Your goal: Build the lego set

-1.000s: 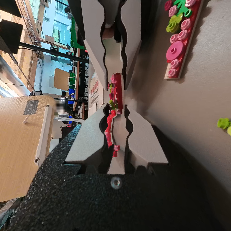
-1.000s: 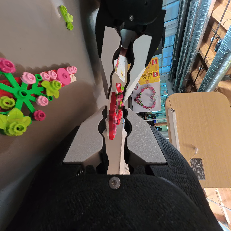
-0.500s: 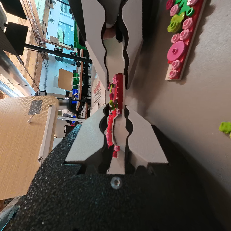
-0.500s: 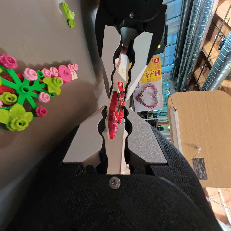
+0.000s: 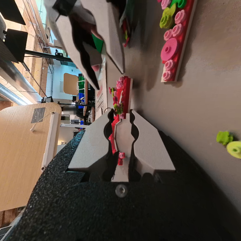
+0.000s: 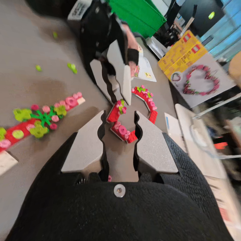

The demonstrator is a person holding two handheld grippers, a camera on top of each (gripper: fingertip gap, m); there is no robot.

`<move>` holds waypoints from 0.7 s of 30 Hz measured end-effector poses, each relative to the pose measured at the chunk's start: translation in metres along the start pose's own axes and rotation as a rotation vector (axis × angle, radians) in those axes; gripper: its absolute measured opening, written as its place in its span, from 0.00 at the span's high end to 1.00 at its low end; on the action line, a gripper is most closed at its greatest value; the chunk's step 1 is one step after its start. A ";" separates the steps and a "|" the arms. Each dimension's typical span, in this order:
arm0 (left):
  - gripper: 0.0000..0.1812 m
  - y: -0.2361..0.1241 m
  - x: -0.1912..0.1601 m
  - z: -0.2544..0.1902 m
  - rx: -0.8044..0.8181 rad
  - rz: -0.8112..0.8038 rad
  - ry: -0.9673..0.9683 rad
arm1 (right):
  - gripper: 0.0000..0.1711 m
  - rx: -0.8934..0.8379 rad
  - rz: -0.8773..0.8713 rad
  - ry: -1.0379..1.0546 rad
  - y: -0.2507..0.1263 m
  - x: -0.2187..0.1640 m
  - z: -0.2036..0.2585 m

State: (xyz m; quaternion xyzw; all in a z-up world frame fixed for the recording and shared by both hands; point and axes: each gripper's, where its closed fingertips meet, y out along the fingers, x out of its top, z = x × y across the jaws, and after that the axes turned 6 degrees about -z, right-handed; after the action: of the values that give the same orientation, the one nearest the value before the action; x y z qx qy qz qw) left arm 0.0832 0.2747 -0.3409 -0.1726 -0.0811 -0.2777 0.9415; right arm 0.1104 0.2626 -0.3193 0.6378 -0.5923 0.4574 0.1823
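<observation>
My left gripper (image 5: 121,112) is shut on a red curved Lego section (image 5: 125,91) with small pink and lime flowers, held close to the grey table. In the right wrist view this section (image 6: 113,114) bends around, and a second red arc (image 6: 150,101) lies to its right. I cannot tell if the two are joined. My right gripper (image 6: 119,113) is open and empty, with the section just beyond its fingertips. The left gripper (image 6: 120,103) pinches the section's far end. The right gripper (image 5: 110,80) shows blurred above, jaws apart.
A long red strip with pink, lime and green flowers (image 6: 45,117) lies on the left, and shows in the left wrist view (image 5: 170,52). Loose lime pieces (image 5: 224,138) lie nearby. Yellow Lego boxes (image 6: 182,57), a booklet (image 6: 144,70) and a green bin (image 6: 136,15) stand behind.
My right gripper has opened, let go of the red section and swung back and away. My left gripper keeps its hold on the section.
</observation>
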 end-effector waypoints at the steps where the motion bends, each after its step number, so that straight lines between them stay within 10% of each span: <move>1: 0.88 0.000 0.000 0.000 0.001 -0.002 0.000 | 0.76 0.026 -0.017 0.091 0.002 0.005 -0.001; 21: 0.88 0.001 0.006 -0.002 0.016 -0.039 -0.046 | 0.92 0.365 0.279 0.649 0.028 -0.001 -0.008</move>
State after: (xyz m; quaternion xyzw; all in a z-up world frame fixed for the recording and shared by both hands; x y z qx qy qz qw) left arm 0.0883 0.2719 -0.3413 -0.1696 -0.1085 -0.2911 0.9353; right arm 0.0822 0.2625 -0.3248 0.3954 -0.4941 0.7532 0.1797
